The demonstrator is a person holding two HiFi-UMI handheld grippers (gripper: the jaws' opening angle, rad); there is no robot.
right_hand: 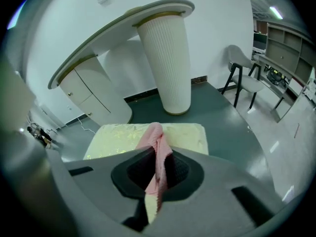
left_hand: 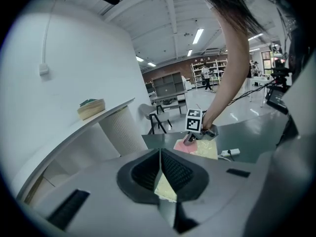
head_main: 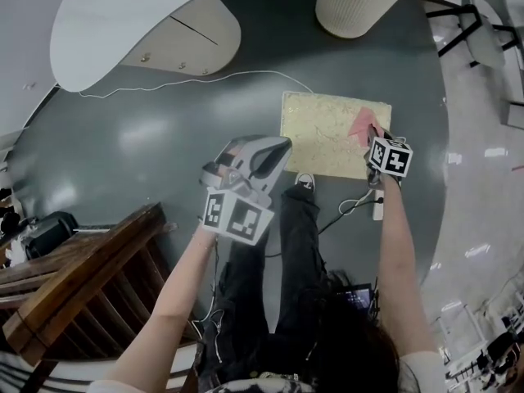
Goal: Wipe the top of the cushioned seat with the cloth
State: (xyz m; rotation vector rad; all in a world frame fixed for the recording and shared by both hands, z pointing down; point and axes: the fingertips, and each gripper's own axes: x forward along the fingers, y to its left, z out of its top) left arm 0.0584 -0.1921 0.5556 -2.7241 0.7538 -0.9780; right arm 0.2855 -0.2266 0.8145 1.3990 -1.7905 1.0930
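The cushioned seat [head_main: 323, 133] is a pale yellow square pad on the dark floor, also visible in the right gripper view as the seat [right_hand: 118, 135] and in the left gripper view as the seat [left_hand: 206, 149]. A pink cloth [head_main: 361, 125] hangs over the seat's right part, and my right gripper [head_main: 372, 137] is shut on it; the cloth [right_hand: 157, 154] runs between its jaws. My left gripper [head_main: 274, 147] hovers left of the seat, raised, jaws shut with nothing in them. From the left gripper view the right gripper [left_hand: 190, 138] shows holding the cloth [left_hand: 183, 145].
A ribbed white column [head_main: 356, 2] stands beyond the seat under a curved white counter [head_main: 106, 23]. A white cable [head_main: 213, 79] trails on the floor. A wooden bench [head_main: 82, 277] lies at lower left. A power strip [head_main: 377, 205] sits near the person's feet. Chairs [right_hand: 244, 80] stand at right.
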